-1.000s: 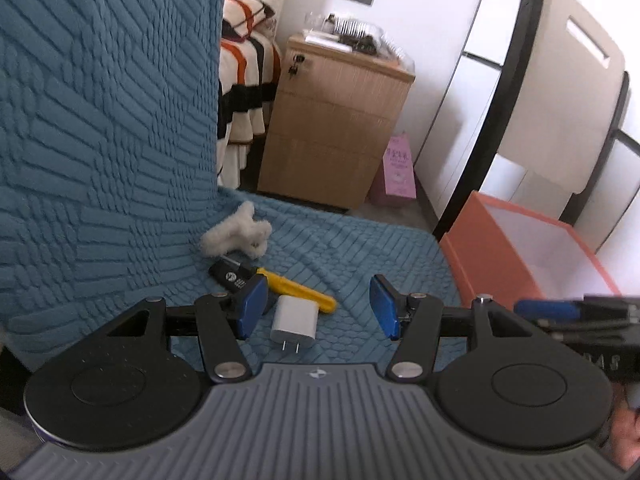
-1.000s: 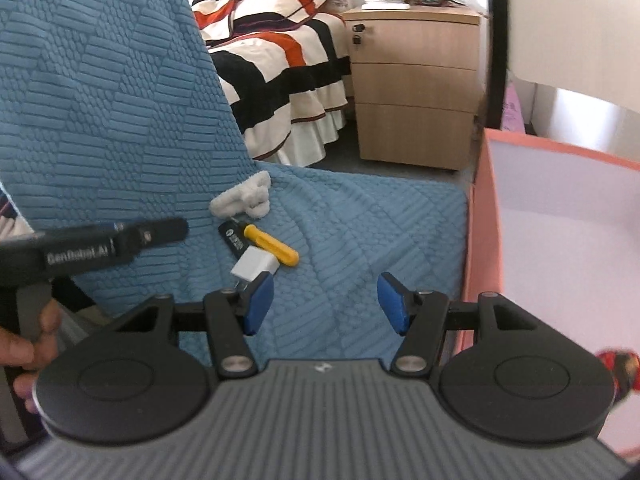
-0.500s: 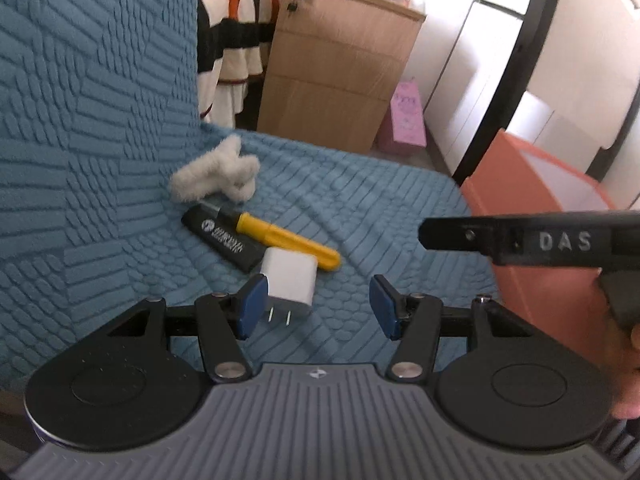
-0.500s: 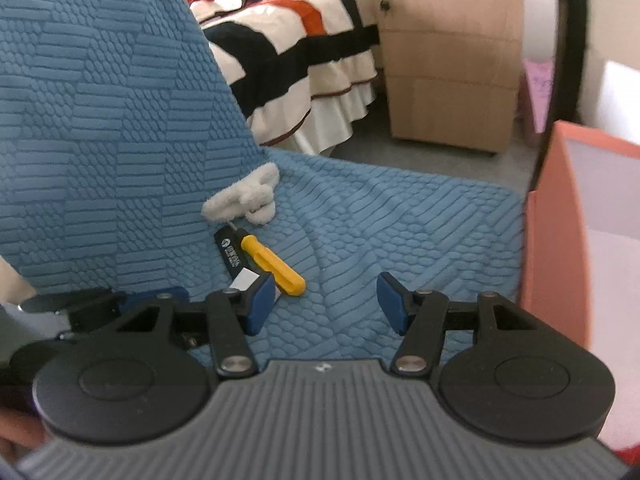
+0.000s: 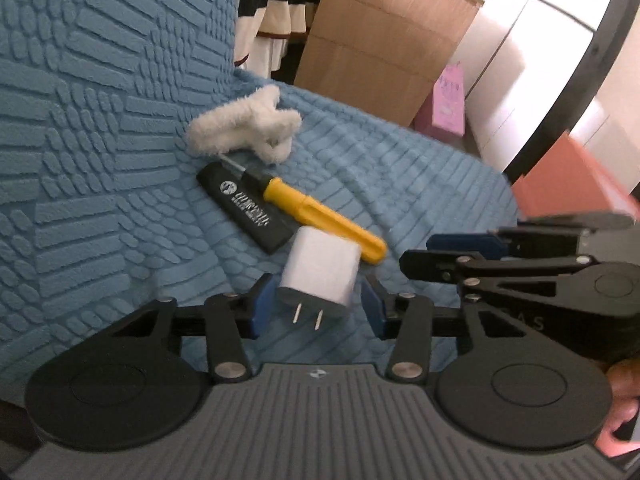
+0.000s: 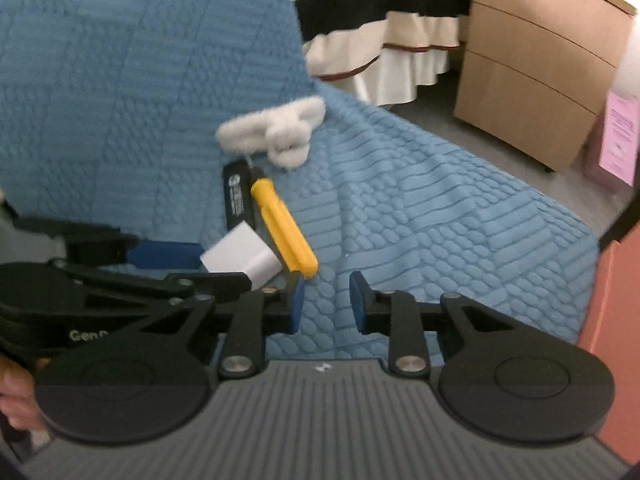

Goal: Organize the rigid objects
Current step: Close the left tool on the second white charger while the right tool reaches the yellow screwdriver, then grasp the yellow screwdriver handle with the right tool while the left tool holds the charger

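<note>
A white plug charger (image 5: 318,272) lies on the blue textured sofa cover (image 5: 400,184), prongs toward me. My left gripper (image 5: 317,308) is open with the charger between its blue pads, not clamped. Behind it lie a yellow-handled screwdriver (image 5: 320,212), a black rectangular device (image 5: 244,208) and a white fluffy clip (image 5: 244,128). My right gripper (image 6: 325,304) is open and empty, just right of the screwdriver's handle end (image 6: 286,232). The charger (image 6: 240,256) and the left gripper's fingers (image 6: 164,254) show at its left.
An orange box (image 5: 572,184) stands at the right edge of the seat, also seen in the right wrist view (image 6: 612,340). A wooden drawer cabinet (image 5: 380,44) and a striped bed cover (image 6: 380,20) are behind. The sofa back (image 5: 100,80) rises at left.
Both grippers have moved forward and down toward the objects. The left gripper now straddles the charger. The right gripper's jaws have narrowed somewhat and it sits close beside the left one.
</note>
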Tool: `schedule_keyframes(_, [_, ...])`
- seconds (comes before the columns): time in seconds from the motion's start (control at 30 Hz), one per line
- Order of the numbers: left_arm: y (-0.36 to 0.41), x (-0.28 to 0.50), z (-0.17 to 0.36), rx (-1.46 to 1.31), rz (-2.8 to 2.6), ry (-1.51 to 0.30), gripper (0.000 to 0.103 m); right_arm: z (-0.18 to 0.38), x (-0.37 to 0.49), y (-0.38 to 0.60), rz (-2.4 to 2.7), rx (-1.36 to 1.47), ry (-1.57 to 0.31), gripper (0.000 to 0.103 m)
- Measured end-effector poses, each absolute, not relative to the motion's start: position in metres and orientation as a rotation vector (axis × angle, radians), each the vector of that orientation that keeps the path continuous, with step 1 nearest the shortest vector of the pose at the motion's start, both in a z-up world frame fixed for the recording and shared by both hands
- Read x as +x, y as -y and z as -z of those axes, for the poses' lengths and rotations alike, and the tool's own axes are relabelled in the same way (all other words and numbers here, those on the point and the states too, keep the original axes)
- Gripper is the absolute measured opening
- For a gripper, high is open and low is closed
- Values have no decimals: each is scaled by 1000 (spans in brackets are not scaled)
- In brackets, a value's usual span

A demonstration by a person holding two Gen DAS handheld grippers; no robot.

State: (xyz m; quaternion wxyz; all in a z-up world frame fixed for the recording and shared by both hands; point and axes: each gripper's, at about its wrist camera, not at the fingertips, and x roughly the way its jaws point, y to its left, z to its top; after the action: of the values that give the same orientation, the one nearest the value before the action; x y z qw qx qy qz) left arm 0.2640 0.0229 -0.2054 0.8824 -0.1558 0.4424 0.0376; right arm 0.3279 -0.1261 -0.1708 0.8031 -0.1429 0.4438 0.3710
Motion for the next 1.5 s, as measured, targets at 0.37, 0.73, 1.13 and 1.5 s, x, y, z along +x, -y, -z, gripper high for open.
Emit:
schedule_keyframes(0.37, [-24, 267, 207, -311, -74, -930, 50, 182, 348, 123, -847, -230, -995, 26])
schedule_keyframes(0.73, [-25, 262, 205, -327, -81, -946, 50, 184, 363, 119, -847, -81, -1019, 28])
schedule_keyframes(1.13, [-25, 259, 204, -343, -98, -941, 50, 192, 368, 109, -852, -113, -1063, 27])
schedule_keyframes(1.5, [-27, 254, 200, -377, -91, -959, 50, 174, 340, 138, -658, -150, -1074, 27])
